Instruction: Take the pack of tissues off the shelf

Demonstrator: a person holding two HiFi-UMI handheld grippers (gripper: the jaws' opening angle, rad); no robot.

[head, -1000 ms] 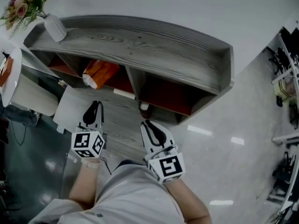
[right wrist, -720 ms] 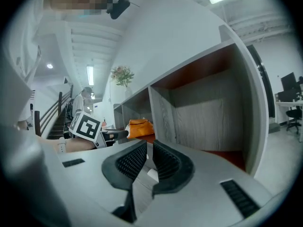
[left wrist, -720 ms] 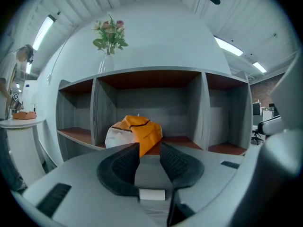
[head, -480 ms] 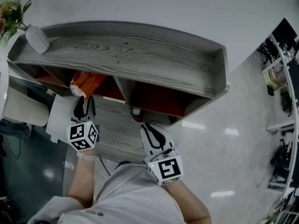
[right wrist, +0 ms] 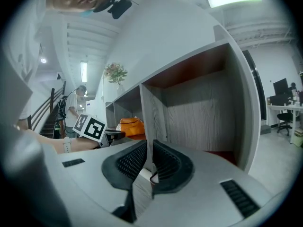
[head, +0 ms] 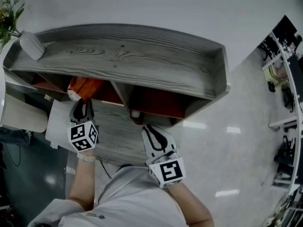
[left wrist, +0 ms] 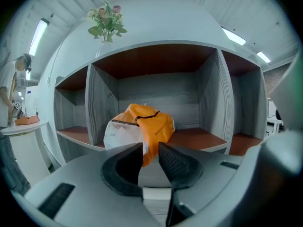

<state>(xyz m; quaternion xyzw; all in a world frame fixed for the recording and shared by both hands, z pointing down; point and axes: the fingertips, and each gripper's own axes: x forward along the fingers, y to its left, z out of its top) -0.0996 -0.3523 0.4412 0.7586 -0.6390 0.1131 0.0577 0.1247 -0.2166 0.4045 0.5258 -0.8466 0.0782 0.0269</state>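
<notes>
The pack of tissues (head: pixel 85 86) is orange with a white end and lies in the left compartment of the grey wooden shelf (head: pixel 142 60). In the left gripper view the pack (left wrist: pixel 144 126) sits just beyond the jaws, partly hidden by them. My left gripper (head: pixel 84 105) points at it from the front; its jaws (left wrist: pixel 150 150) stand apart and are closing, with nothing between them. My right gripper (head: pixel 147 127) hangs before the middle compartment, its jaws (right wrist: pixel 149 160) shut and empty. The pack (right wrist: pixel 131 126) shows small at the left of the right gripper view.
A white vase (head: pixel 31 45) with flowers (left wrist: pixel 106 22) stands on the shelf top at the left end. A small white object (head: pixel 135 113) lies at the foot of the middle divider. A person (left wrist: pixel 9 89) stands by a white table (head: pixel 19 115) to the left.
My left gripper has moved forward to the mouth of the left compartment, close to the pack, and its jaws have come apart. The right gripper has stayed where it was.
</notes>
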